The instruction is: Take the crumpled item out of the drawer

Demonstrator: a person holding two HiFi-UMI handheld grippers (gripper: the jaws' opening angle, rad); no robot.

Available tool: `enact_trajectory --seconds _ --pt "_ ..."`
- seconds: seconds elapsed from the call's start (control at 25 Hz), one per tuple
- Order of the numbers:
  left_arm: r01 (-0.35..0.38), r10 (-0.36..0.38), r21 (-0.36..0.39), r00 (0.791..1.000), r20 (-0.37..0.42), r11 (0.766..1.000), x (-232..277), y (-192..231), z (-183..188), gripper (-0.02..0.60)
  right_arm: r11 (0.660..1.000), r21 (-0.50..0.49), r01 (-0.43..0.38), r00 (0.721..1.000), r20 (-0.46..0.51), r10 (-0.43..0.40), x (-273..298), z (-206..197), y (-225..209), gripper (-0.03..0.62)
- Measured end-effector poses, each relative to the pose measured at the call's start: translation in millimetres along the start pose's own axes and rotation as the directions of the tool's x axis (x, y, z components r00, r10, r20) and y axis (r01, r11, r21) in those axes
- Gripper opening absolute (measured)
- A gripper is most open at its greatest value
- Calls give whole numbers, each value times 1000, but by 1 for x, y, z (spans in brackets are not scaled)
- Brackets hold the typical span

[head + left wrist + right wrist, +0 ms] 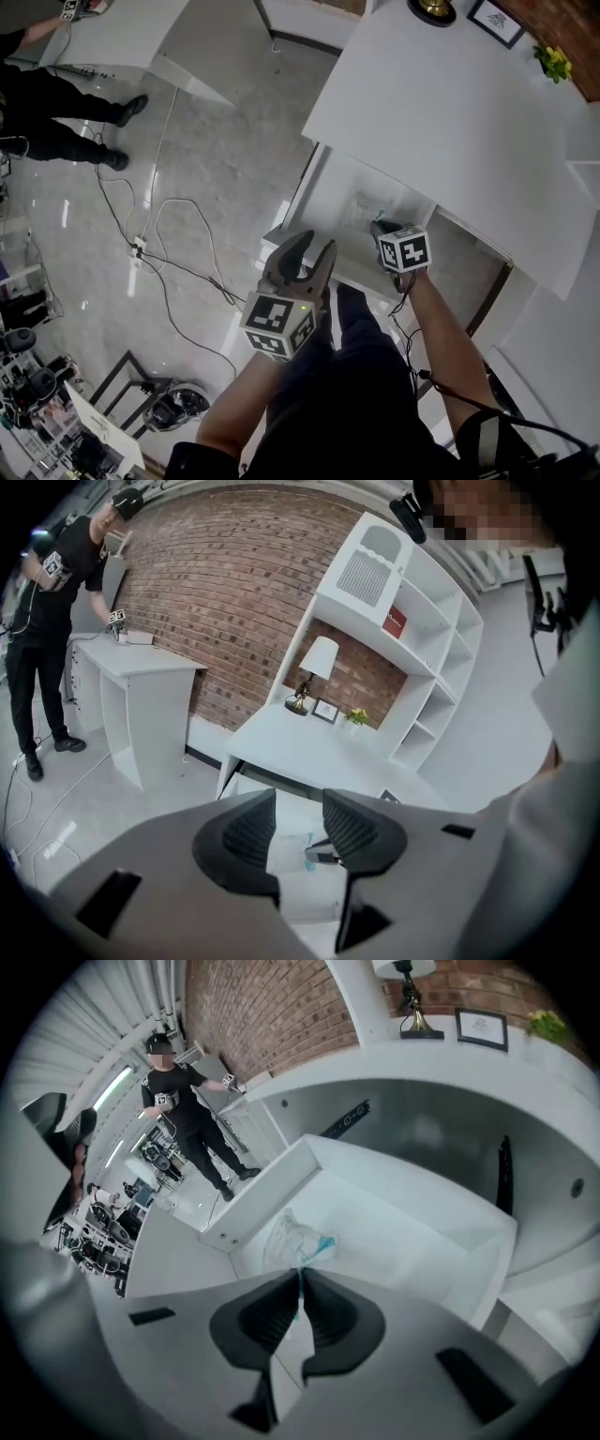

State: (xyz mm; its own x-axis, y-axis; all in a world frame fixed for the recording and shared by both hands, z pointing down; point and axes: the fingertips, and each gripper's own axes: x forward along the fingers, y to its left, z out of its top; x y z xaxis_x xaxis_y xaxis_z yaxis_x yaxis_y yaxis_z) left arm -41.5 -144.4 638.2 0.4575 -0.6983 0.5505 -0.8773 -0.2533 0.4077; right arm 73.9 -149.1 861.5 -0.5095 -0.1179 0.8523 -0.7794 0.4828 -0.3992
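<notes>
The right gripper is reaching down into the open drawer, its jaws drawn almost together and pinching what seems to be a thin teal-edged fold of the crumpled item, though the sliver between the pads is too slight to be sure. The rest of the item, pale and translucent, is lying on the drawer floor just beyond the fingertips, close to the drawer's front panel and near one corner. The left gripper is hovering above and outside the drawer with its jaws standing apart and nothing between them; through their gap the item and the tip of the other gripper are showing. The white desk is overhanging the back of the drawer, carrying a lamp, a framed picture and a small plant along its far edge. The greater part of the drawer floor is lying bare beside the item, and the space straight above it is standing open up to the desk's front edge. Cables are trailing across the glossy floor to the left, and another person is standing well apart at a second table.
</notes>
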Motion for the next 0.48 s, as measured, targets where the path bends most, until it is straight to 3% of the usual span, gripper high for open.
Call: enact_trajectory --seconds 0.28,0.48 --pt "9 -10 24 999 34 1000 -18 -14 21 153 999 -36 35 994 108 -31 -51 30 20 15" --pt "11 -14 47 998 58 999 -32 -20 38 153 998 -60 21 979 203 -9 -88 54 51 15"
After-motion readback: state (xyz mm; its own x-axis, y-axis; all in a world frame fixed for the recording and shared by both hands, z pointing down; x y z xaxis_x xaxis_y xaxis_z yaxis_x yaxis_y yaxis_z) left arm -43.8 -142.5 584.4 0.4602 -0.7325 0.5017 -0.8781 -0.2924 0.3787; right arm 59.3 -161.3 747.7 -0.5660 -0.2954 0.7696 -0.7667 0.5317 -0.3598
